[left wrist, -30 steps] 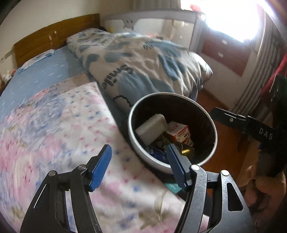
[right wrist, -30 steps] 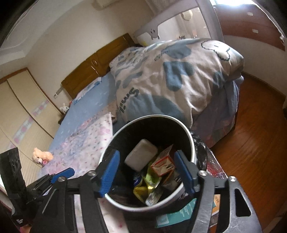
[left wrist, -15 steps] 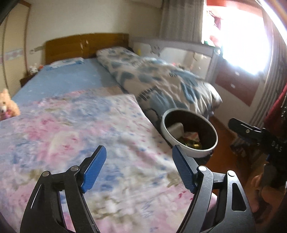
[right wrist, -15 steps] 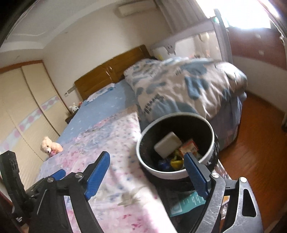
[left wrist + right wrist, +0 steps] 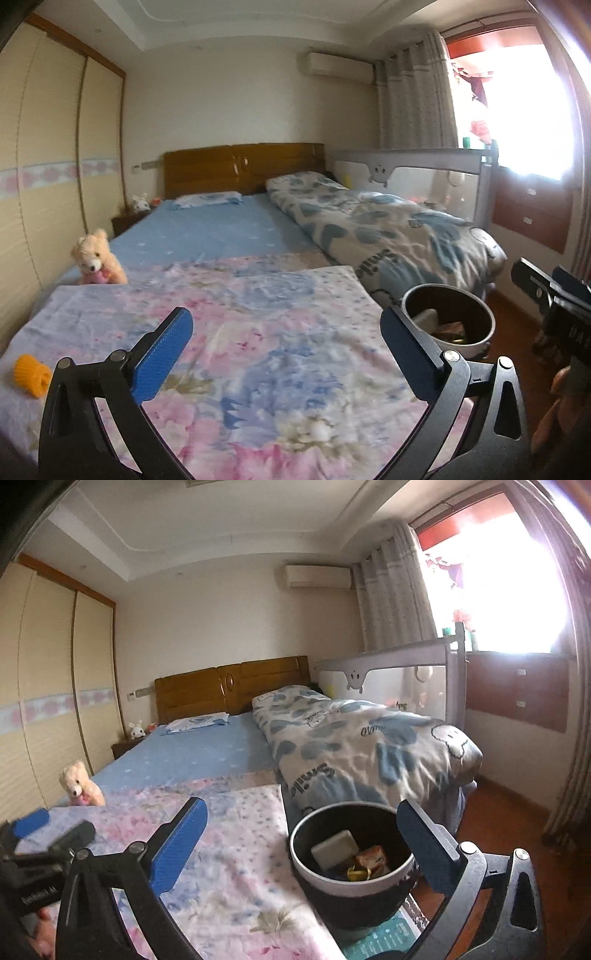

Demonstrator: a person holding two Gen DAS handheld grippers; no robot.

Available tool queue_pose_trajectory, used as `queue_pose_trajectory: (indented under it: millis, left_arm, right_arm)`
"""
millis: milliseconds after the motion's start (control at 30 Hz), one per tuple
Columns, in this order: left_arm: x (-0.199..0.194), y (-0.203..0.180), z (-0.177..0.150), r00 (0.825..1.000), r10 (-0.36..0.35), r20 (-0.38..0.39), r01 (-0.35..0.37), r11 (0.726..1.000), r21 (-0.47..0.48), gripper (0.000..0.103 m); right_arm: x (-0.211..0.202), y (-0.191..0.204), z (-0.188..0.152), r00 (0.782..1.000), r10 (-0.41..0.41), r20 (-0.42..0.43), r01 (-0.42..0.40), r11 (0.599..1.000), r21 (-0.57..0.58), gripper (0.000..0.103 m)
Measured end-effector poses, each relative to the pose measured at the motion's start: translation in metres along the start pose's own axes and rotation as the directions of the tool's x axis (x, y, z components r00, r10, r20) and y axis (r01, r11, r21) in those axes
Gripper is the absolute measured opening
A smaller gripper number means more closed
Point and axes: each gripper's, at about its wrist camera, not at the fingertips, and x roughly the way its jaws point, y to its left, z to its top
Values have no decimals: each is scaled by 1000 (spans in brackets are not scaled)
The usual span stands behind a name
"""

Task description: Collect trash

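One round trash bin [image 5: 351,882] stands at the foot of the bed [image 5: 207,753], just beside the flowery pink blanket [image 5: 229,867]. We can see it in both views; in the left wrist view the trash bin [image 5: 448,325] is over on the right. It is black inside with a pale rim. Inside it we see a white block [image 5: 334,849], a small orange and white box [image 5: 373,858], and some yellow wrappers [image 5: 356,875]. We cannot tell what lies deeper down. The bin stands on something teal and printed [image 5: 388,939].

Our left gripper [image 5: 284,362] is held above the flowery blanket and looks up the bed. Its blue jaws are spread wide apart, with nothing between them. Our right gripper [image 5: 303,849] is held near the bin. Its jaws are also spread wide and hold nothing. The right one of its jaws sits in front of the bin's rim in the picture, but we cannot tell if it touches.

A small orange thing [image 5: 32,374] lies on the blanket at the far left, well apart from the bin. We cannot tell what it is. A teddy bear [image 5: 96,258] sits at the left edge of the bed. A blue and white quilt [image 5: 354,749] lies along the right side of the bed.
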Motion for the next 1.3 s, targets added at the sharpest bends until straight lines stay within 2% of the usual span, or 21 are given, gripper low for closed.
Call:
queue_pose_trajectory:
  millis: [133,333,1300]
  left_arm:
    - [-1,3,-9,1000,30,5,-30,1000,11,103]
    - [-4,0,-13,998,52,21,-53,998,22,103]
    - [-3,0,-14,998,57,12,-57,998,22,103]
  right_arm:
    - [7,2,-17,1000,-1,-16,1,1000,3,103]
    - [4,6,-21,1000,4,-19,-4,1000,-2,103]
    - [6,6,-25,999,8,-32,-8,1000,-2,103]
